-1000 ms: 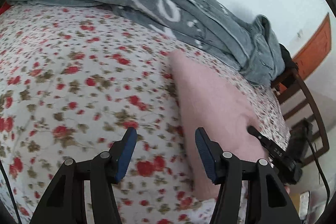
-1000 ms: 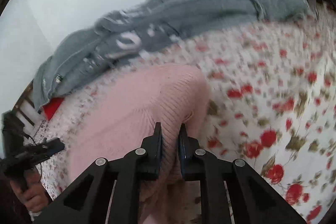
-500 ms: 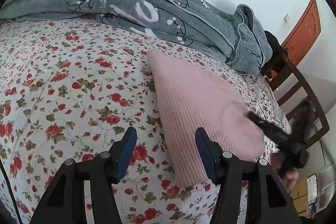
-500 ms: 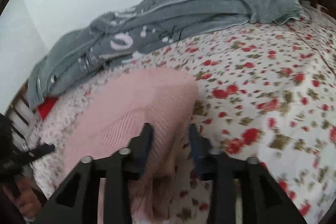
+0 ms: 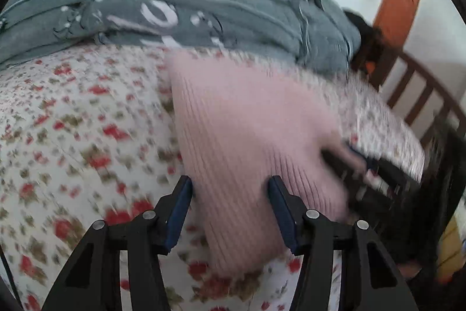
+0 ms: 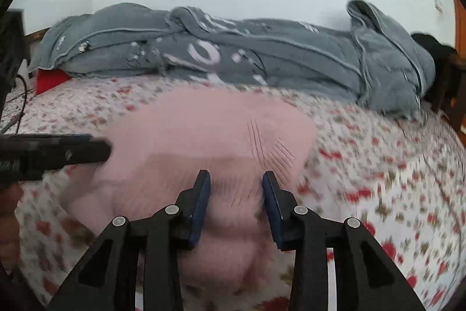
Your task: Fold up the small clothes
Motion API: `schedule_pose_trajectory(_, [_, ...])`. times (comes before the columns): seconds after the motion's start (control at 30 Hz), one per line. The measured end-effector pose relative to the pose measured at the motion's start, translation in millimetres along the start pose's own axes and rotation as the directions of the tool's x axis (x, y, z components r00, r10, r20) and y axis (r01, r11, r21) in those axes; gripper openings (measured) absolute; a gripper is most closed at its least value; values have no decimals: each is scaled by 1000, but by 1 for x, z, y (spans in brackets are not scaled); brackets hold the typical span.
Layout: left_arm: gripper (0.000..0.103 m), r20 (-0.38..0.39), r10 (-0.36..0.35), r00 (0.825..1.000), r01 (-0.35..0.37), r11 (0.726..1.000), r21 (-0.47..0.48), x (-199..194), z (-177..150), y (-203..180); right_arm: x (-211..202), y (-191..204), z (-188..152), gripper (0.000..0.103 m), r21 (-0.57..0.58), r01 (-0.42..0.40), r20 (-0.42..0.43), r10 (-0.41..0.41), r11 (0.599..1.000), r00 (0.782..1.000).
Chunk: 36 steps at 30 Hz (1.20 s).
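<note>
Already the pink knit garment (image 5: pixel 238 136) lies on the floral bedsheet (image 5: pixel 72 136) as a folded, roughly flat shape, so at least one fold looks done. Both tools hover over its near edge: the left gripper (image 5: pixel 230 212) is spread and narrowing, the right gripper (image 6: pixel 236 203) likewise closing, neither pinching cloth. Further folding or tidying probably remains.
</note>
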<state>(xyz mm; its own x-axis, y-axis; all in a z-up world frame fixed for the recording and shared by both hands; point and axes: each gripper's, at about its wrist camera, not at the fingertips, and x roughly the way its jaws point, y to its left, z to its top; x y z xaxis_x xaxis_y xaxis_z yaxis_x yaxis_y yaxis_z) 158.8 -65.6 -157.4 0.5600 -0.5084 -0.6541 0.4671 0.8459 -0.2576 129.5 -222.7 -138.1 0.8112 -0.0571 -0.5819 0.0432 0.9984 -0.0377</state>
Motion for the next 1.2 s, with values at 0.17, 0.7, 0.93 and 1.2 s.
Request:
schedule_pose_trajectory(0.17, [52,11,-51,999,51,996,-74,-12,8,13,1,-20,-2,46,77,-16,-53,20,997,998])
schedule_pose_trajectory(0.7, [50,98,-41,994,47,997,-56,-18,50,9,-29,-20,36,47,51,-31,68,28,998,997])
schedule_pose_trajectory(0.93, [45,81,68,994,-80,984,157,14,30,-25,7,-10,8,25,-20,60,18,-60,998,998])
schedule_pose_trajectory(1.2, [49,34,-66,997,66,998,16,-10,48,13,0,-31,26,46,56,0,-33,2,998,999])
